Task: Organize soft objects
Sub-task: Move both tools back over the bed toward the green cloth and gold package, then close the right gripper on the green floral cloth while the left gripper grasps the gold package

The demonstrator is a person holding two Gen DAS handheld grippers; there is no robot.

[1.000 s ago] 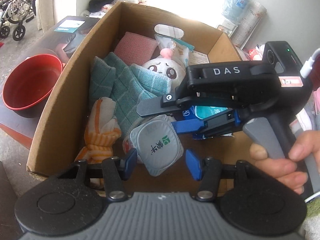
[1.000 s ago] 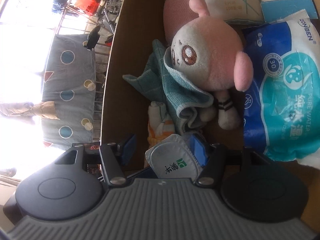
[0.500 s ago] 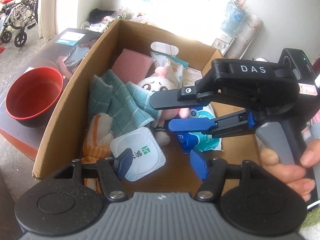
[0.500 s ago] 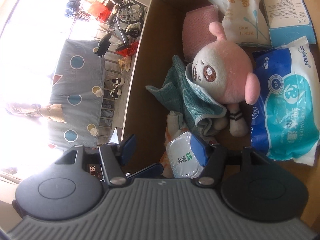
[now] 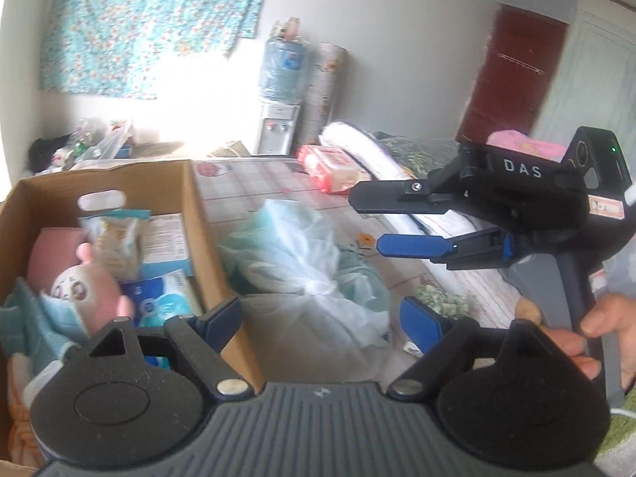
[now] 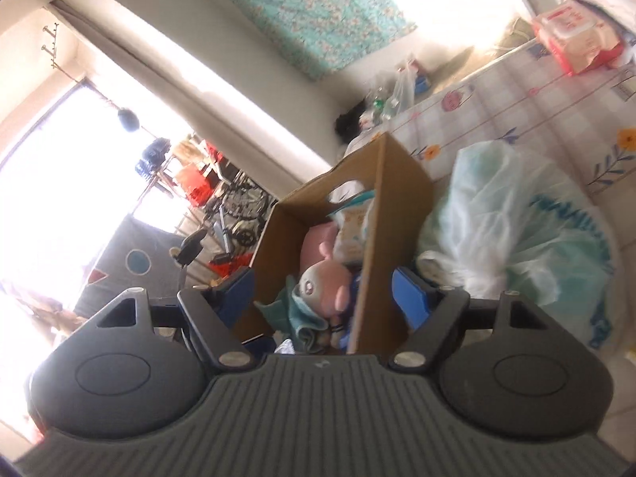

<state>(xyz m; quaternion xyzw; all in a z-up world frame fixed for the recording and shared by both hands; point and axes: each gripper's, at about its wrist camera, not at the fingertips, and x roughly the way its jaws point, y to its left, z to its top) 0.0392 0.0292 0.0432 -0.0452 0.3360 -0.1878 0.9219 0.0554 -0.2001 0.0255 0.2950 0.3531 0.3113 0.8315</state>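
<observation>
A cardboard box (image 5: 198,214) on the left holds a pink-and-white plush toy (image 5: 79,290), a teal towel (image 5: 28,318), a blue wipes pack (image 5: 167,298) and other soft packs. My left gripper (image 5: 322,318) hangs above the box's right wall, its jaws opening with nothing between them. My right gripper (image 5: 369,220) is in the air to the right, held by a hand (image 5: 608,334); its jaws are opening too and hold nothing. In the right wrist view the right gripper (image 6: 324,292) looks down at the box (image 6: 389,214) and the plush toy (image 6: 322,286).
A translucent plastic bag (image 5: 298,262) with teal contents lies right of the box on a patterned cloth (image 5: 254,187); the bag (image 6: 516,218) also shows in the right wrist view. A pink pack (image 5: 334,167) lies farther back. A water dispenser (image 5: 278,119) stands by the wall.
Both grippers have lifted out of the box and swung to the right. Their jaws have widened. The white sealed pack that was between them has stayed in the box.
</observation>
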